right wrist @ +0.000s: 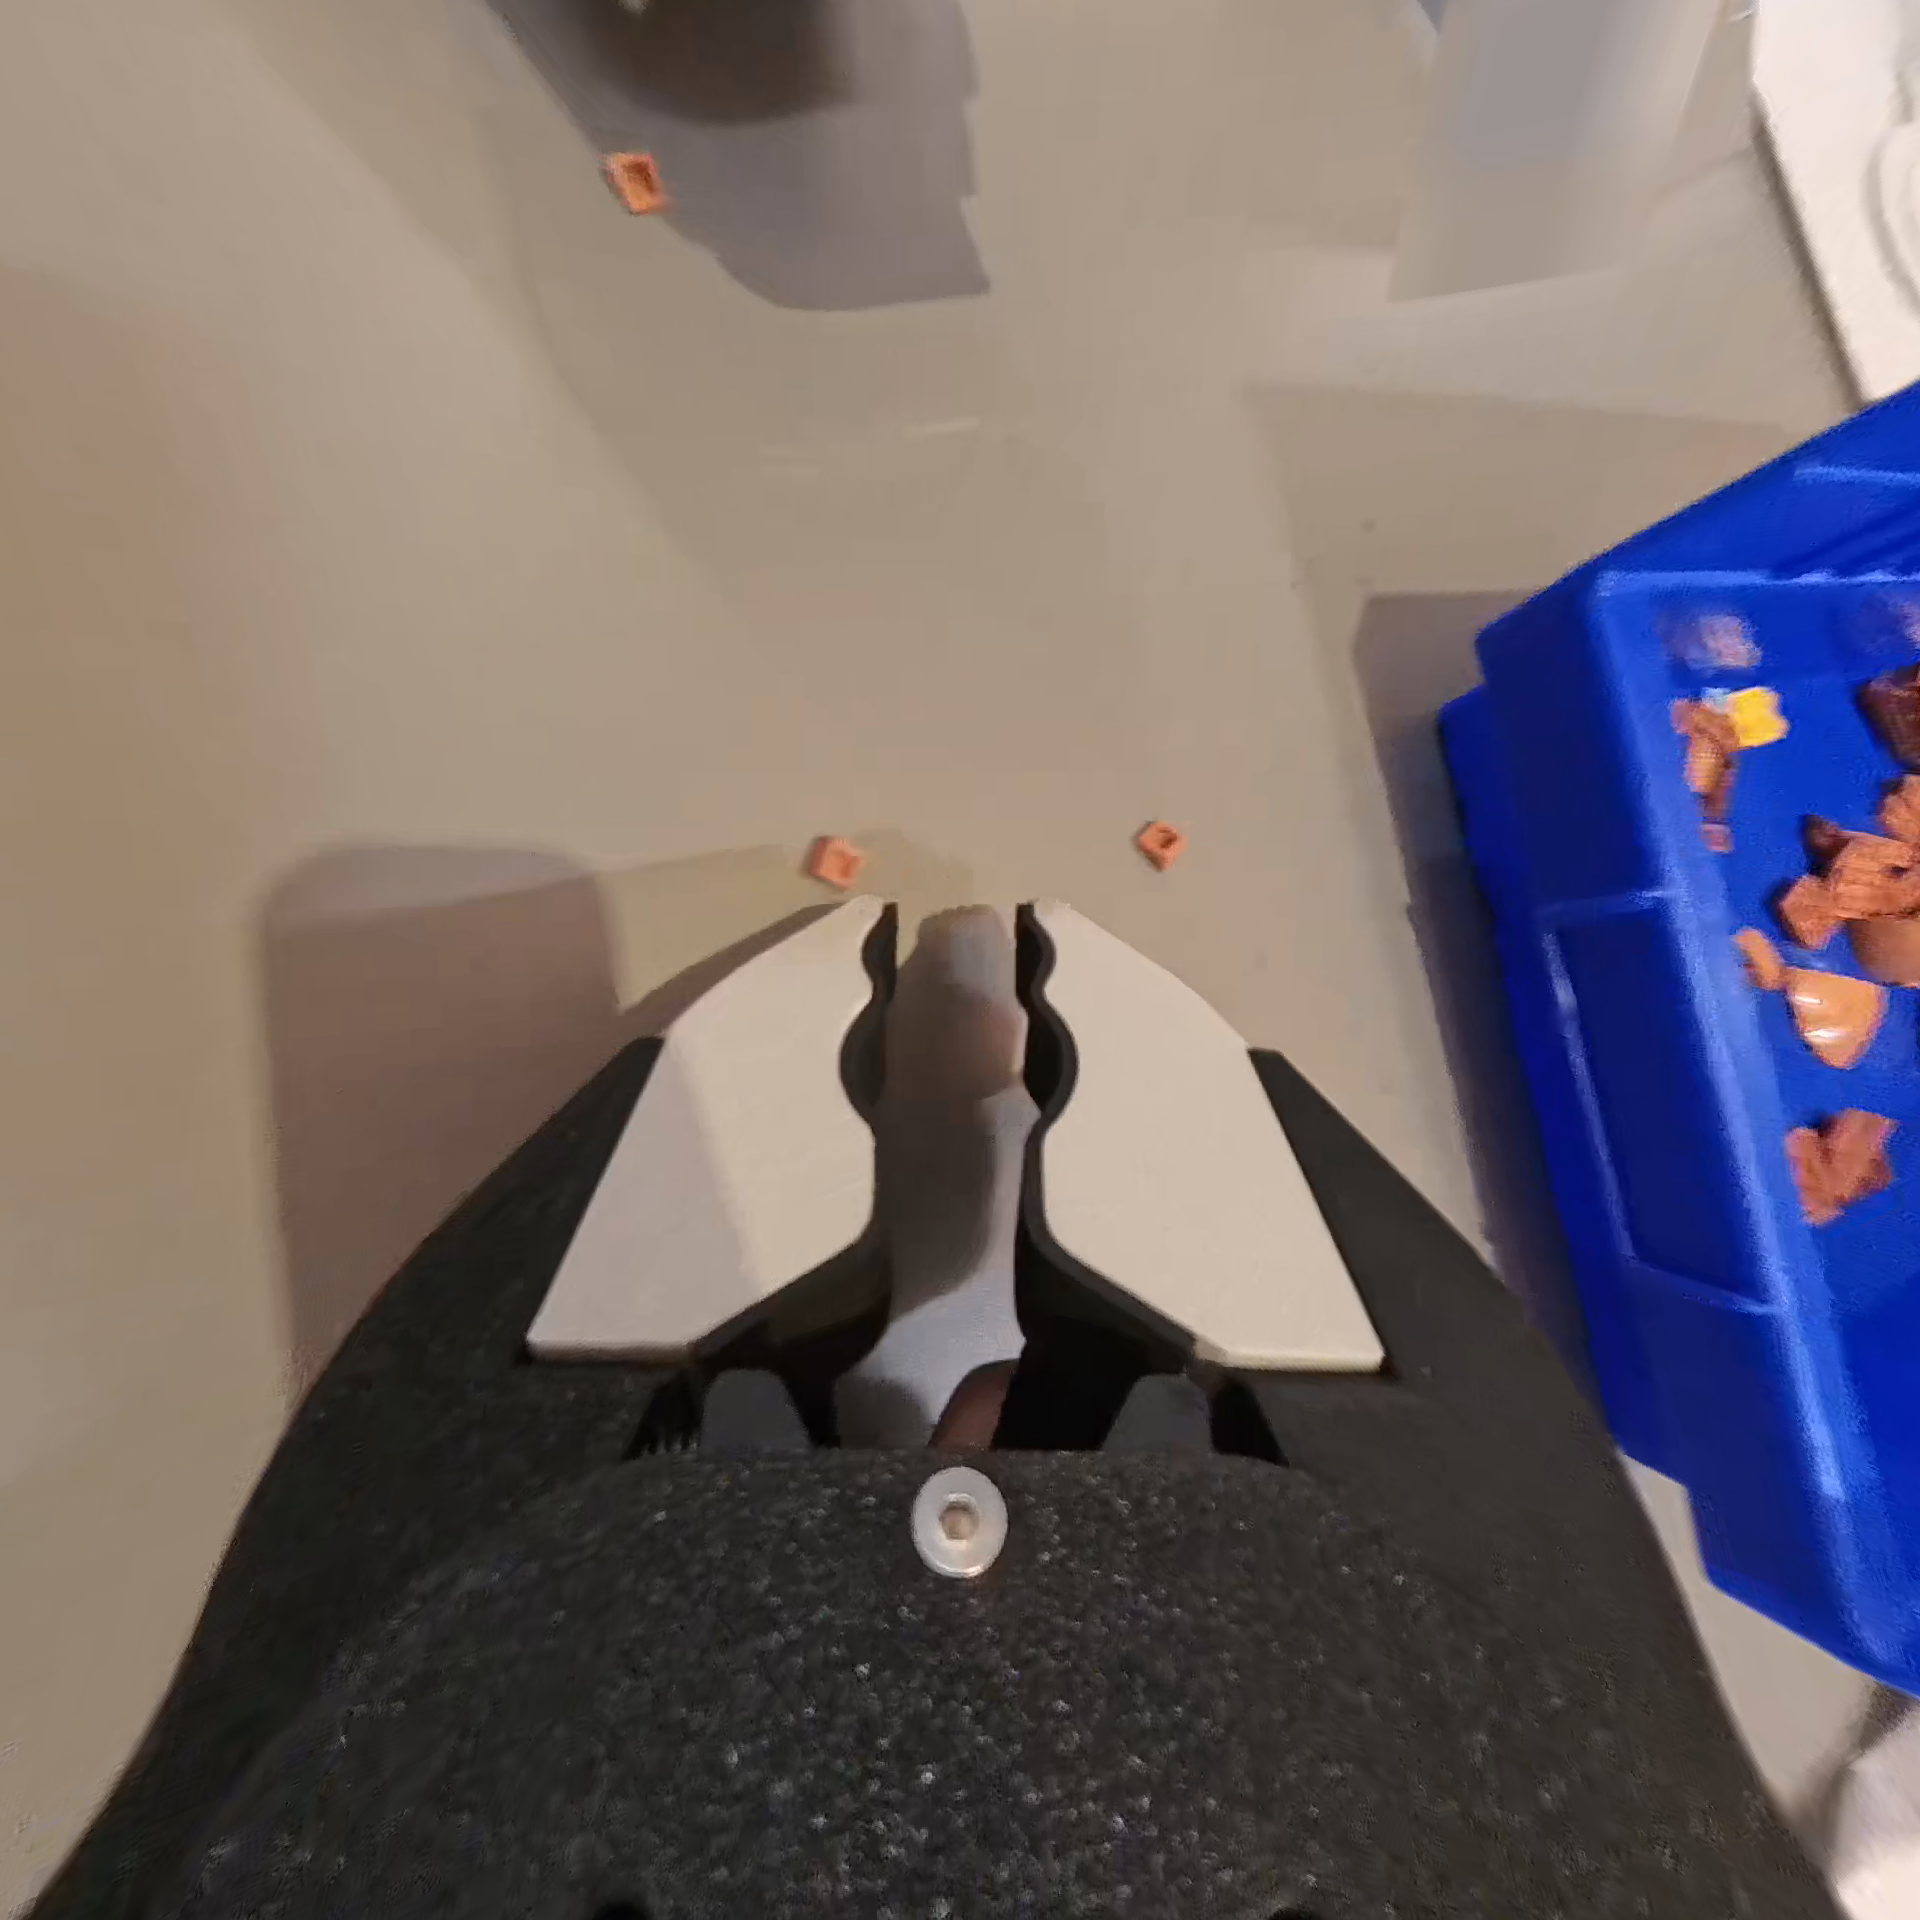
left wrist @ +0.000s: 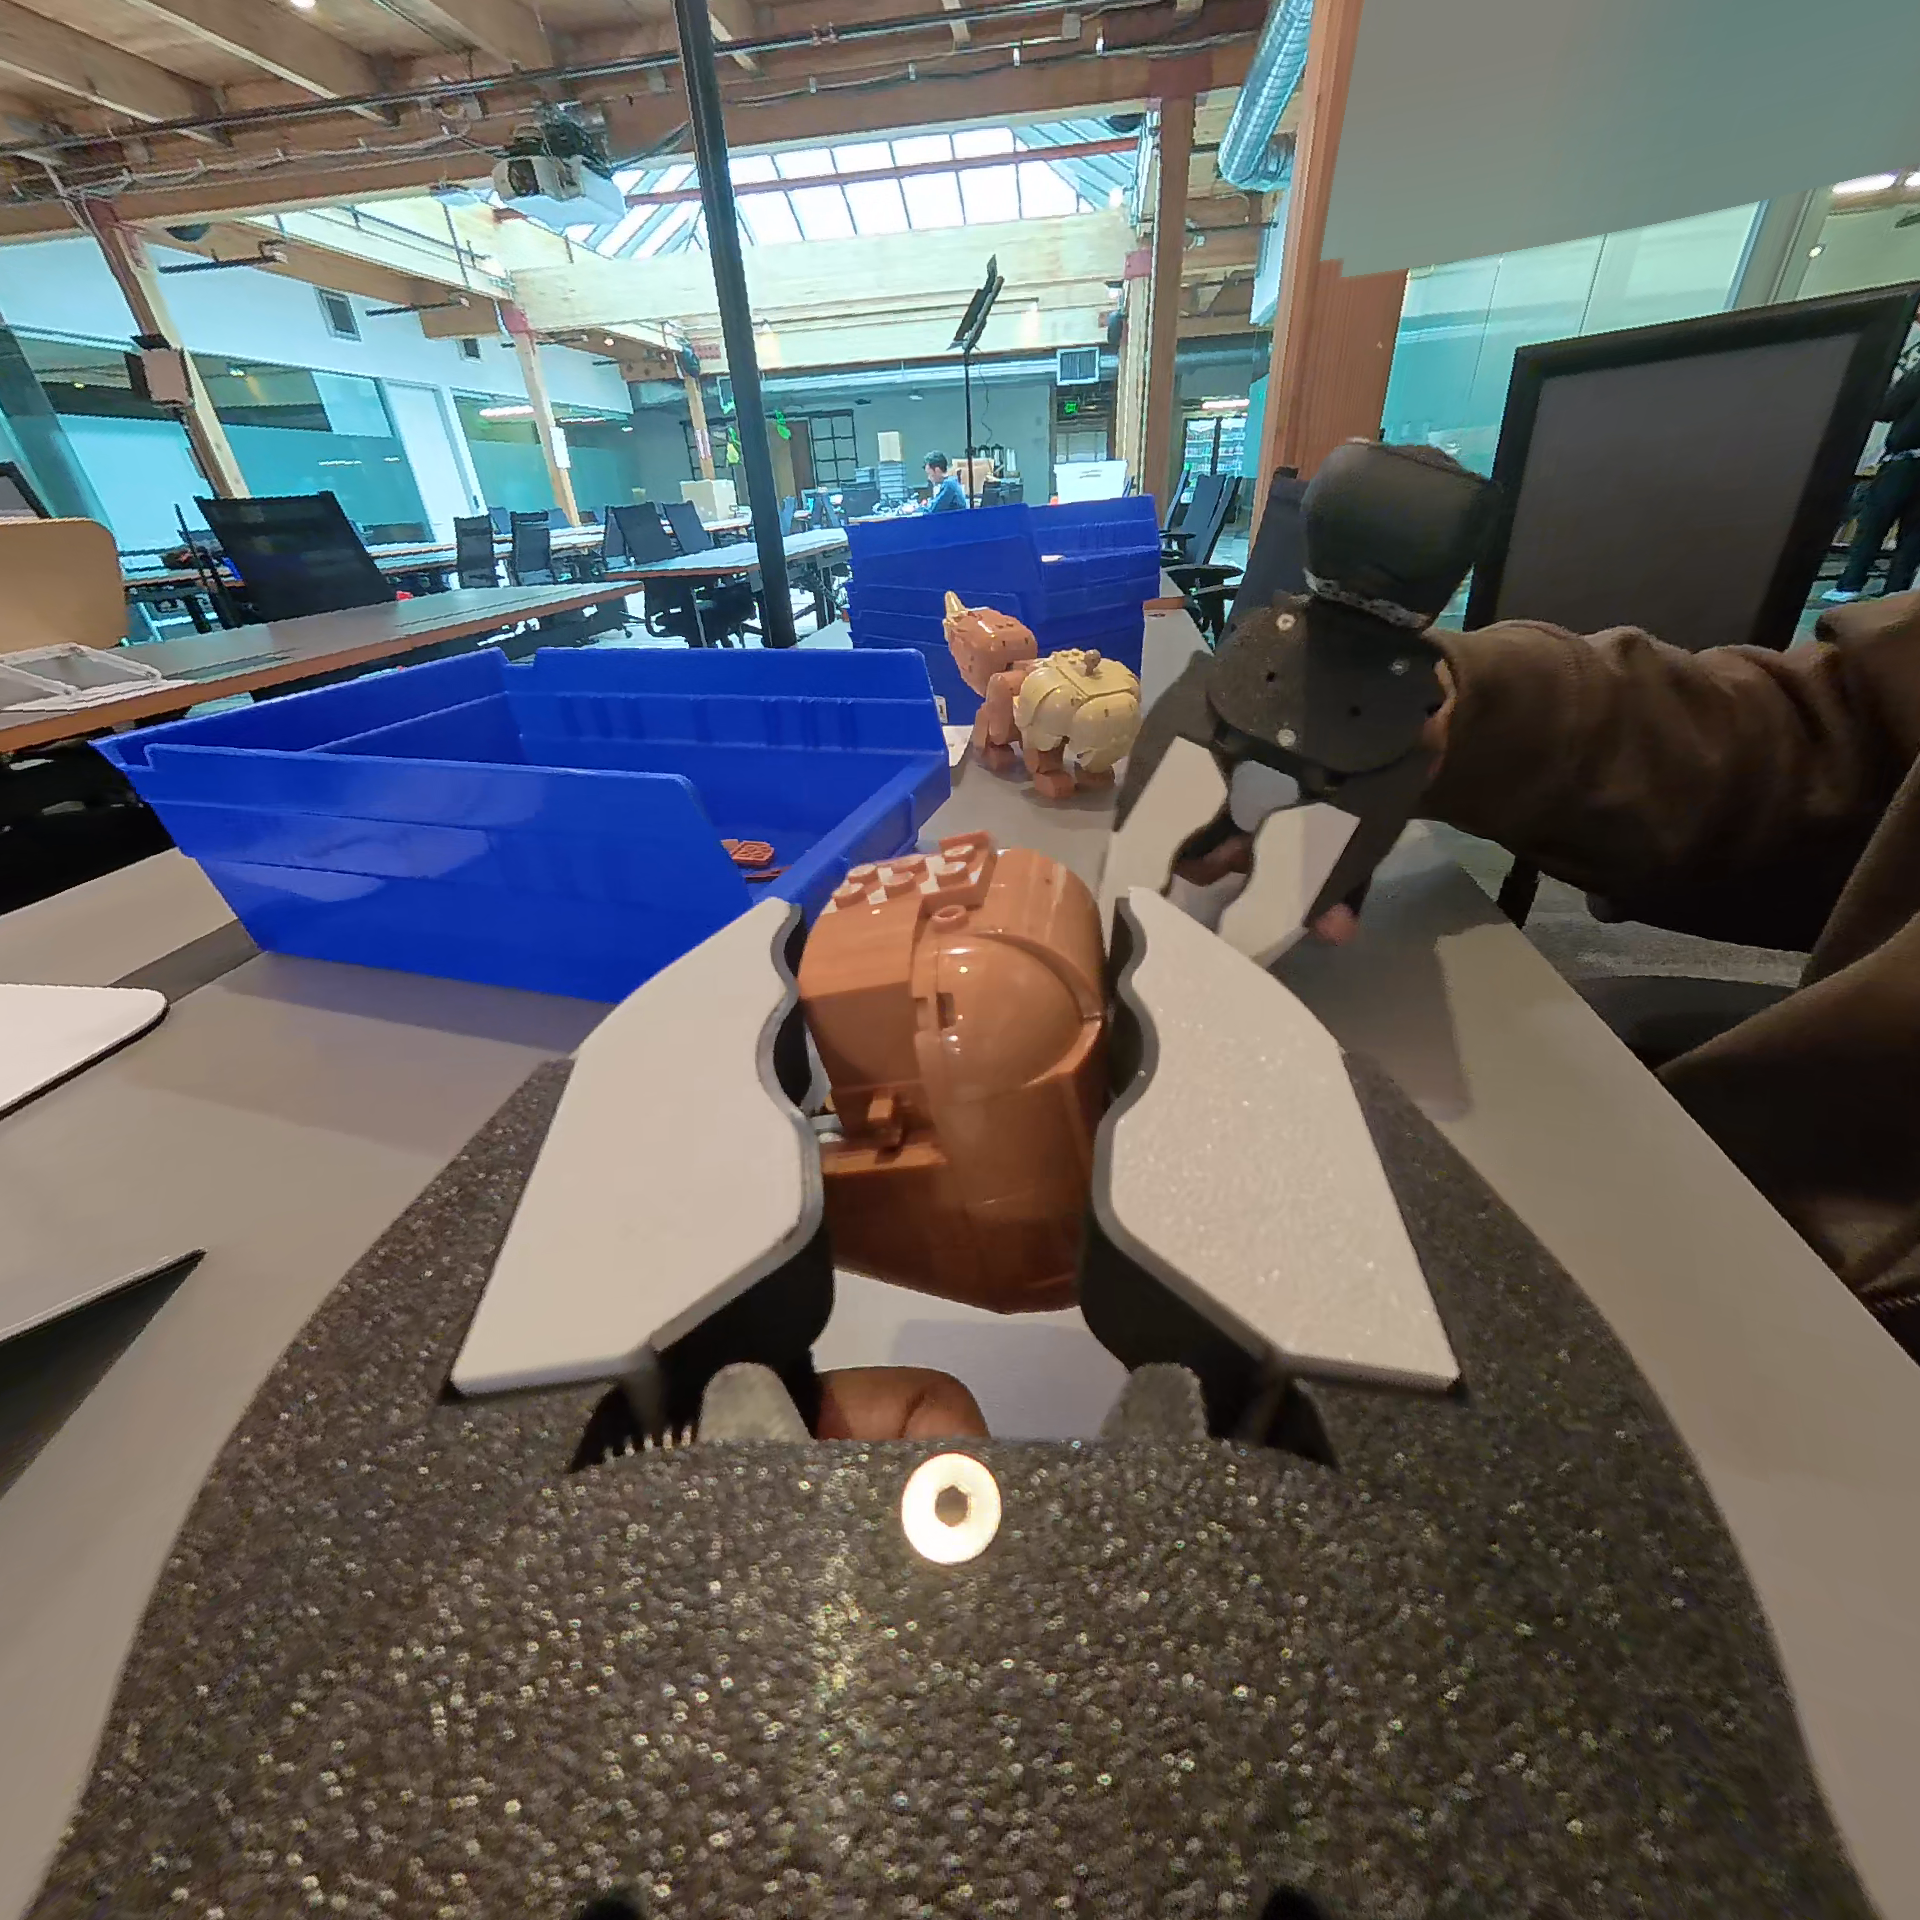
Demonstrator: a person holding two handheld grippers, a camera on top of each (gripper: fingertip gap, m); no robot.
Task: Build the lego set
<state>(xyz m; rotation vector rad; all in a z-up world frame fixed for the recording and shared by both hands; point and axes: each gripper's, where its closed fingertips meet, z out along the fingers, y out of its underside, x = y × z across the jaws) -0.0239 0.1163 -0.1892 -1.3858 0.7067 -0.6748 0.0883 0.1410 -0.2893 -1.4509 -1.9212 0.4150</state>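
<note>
We've got the body point(left wrist: 966, 1081) clamped in L gripper point(left wrist: 956, 935); R gripper point(right wrist: 951, 920), slightly apart & empty, must next pinch a stud point(right wrist: 836, 831) mid-bench.

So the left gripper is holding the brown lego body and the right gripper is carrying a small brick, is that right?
Not quite. The left gripper does hold the brown lego body, but the right gripper carries nothing: the right wrist view shows its fingers apart and empty above the table, with small bricks lying loose ahead of it.
</note>
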